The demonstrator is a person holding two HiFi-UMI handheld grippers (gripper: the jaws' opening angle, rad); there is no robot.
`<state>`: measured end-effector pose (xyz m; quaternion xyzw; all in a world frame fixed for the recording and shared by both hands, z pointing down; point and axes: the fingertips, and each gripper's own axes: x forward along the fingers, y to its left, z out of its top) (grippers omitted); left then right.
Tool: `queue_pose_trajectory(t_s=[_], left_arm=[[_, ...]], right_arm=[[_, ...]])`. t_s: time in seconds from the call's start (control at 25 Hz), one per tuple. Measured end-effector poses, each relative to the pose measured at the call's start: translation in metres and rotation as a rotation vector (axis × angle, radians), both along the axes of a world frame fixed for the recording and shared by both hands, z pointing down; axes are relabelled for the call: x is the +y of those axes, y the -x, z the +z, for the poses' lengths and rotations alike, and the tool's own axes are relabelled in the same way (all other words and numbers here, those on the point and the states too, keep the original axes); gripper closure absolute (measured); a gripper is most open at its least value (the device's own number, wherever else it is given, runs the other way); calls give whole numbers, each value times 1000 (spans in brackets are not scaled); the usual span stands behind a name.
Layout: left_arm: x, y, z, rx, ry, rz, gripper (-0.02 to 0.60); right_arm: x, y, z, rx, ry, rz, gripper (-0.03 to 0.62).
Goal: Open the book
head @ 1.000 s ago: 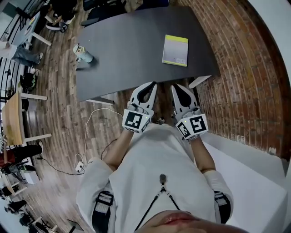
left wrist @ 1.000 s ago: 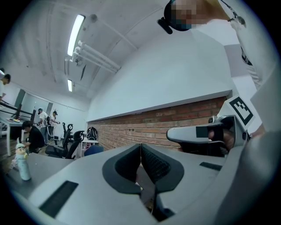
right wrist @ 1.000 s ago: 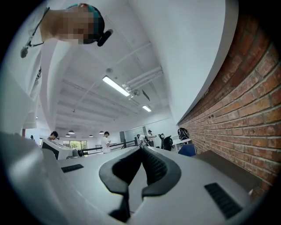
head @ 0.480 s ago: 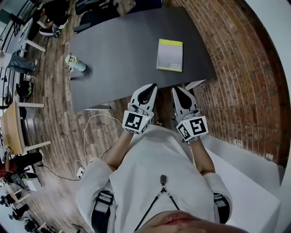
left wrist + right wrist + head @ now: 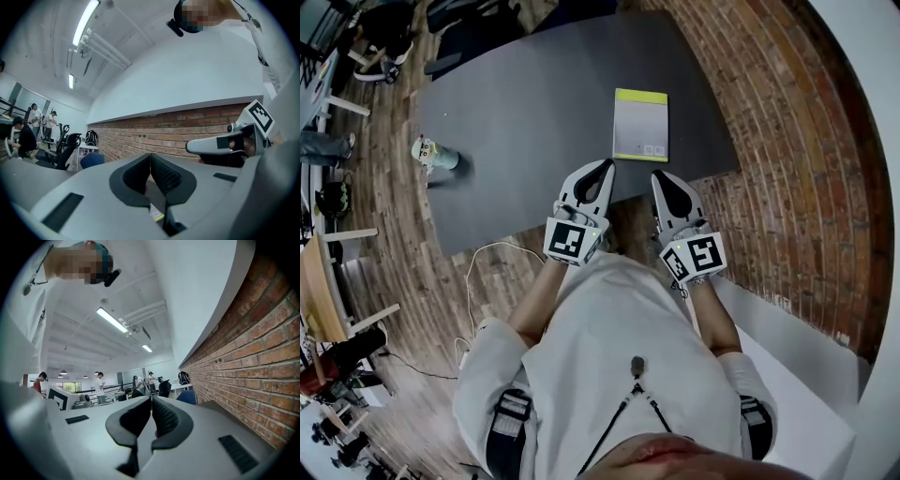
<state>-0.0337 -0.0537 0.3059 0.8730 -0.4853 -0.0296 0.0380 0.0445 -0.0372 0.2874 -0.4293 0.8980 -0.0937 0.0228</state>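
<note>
Head view: a closed book (image 5: 640,125) lies flat on a dark table (image 5: 516,122), near its front right edge. Its long axis runs away from the person, with a yellow-green strip at the far end. The left gripper (image 5: 602,169) and right gripper (image 5: 660,178) reach level toward it, tips just short of its near edge. This looks like the approach; next, a jaw tip must catch the cover's edge and lift it.

Left gripper view: jaws clenched together, nothing between them; a corner of the book shows below.

Right gripper view: jaws clenched, empty, beside a brick wall (image 5: 262,348).
</note>
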Motion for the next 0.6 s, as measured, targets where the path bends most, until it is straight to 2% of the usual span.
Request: queue_pose_trajectory(t_s=[0.32,0.6], left_arm=[[-68,37,11,18,14,17,558],[-93,53,42,8,53,59,558]], right_arm=[[-71,34,15,12,46,33,556],[-111,55,55,42,129,83,556]])
